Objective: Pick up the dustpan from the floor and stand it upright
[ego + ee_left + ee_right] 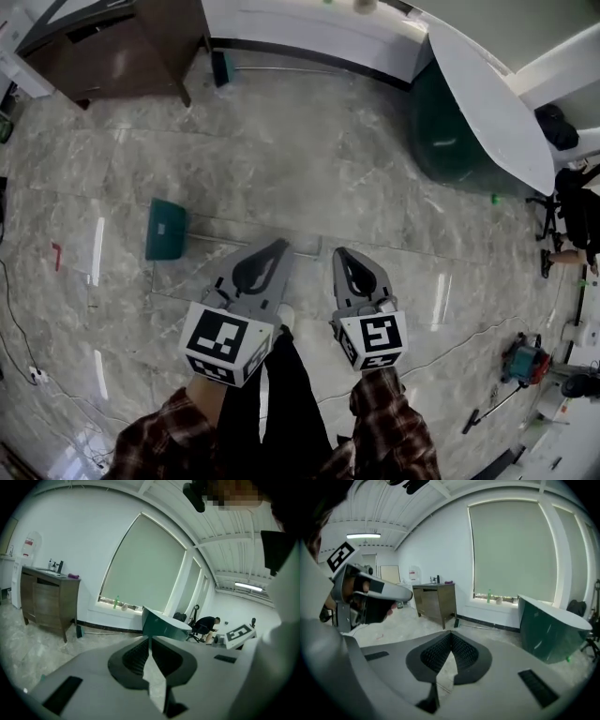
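A teal dustpan (165, 228) lies flat on the marble floor, left of centre in the head view, its thin handle (230, 241) running right toward my grippers. My left gripper (278, 245) hangs above the floor near the handle's right end, jaws shut and empty. Beside it on the right, my right gripper (340, 252) is shut too, with nothing in it. Both point forward and slightly down. In the left gripper view the left gripper (150, 637) shows its pads meeting; likewise the right gripper (451, 633) in its own view. Neither gripper view shows the dustpan.
A brown wooden cabinet (122, 47) stands at the back left. A small teal tool (222, 67) with a long handle rests at the wall. A teal counter with a white top (473, 112) fills the back right. A seated person (574, 220) and a power tool (523, 361) are far right. Cables (28, 366) trail at left.
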